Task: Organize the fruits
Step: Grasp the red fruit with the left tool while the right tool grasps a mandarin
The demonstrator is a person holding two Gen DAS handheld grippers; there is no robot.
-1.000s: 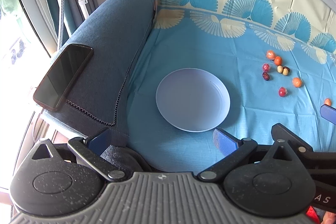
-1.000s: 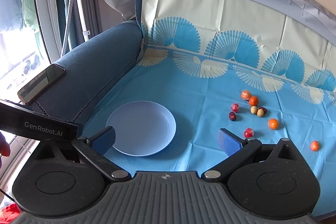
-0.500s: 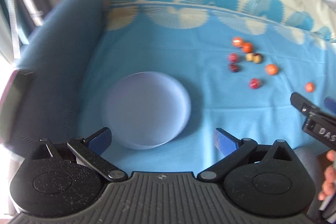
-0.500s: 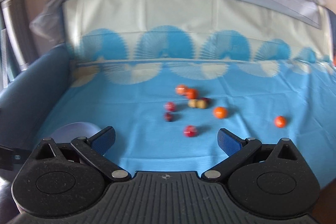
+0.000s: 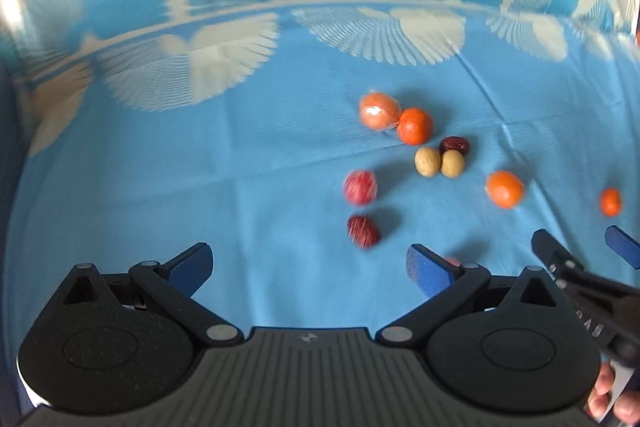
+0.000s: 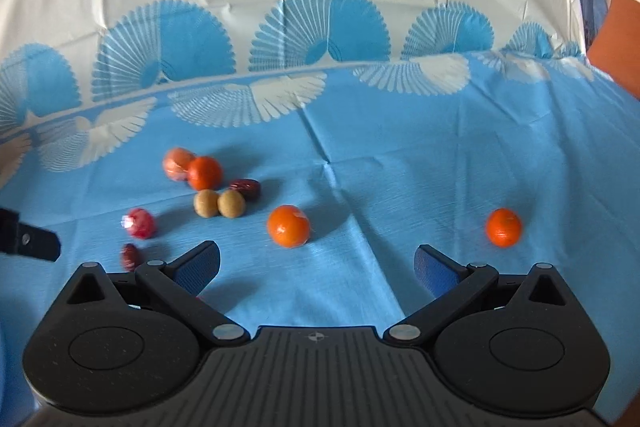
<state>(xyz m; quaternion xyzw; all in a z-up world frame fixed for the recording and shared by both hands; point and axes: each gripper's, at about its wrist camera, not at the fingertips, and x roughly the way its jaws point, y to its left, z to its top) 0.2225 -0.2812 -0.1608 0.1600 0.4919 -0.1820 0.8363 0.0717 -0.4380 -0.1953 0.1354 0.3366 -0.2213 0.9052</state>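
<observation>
Both grippers, left [image 5: 309, 263] and right [image 6: 317, 264], hang wide and empty over scattered fruit.
Nearest orange [image 6: 288, 225] looks light, round, prone to rolling; I'd pinch across its middle.

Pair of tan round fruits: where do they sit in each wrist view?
Left wrist: the pair of tan round fruits is right of centre, just below the dark red fruit.
Right wrist: the pair is left of centre, again just below the dark red fruit.
Shared landmark: the bright orange fruit up-left of the pair.
</observation>
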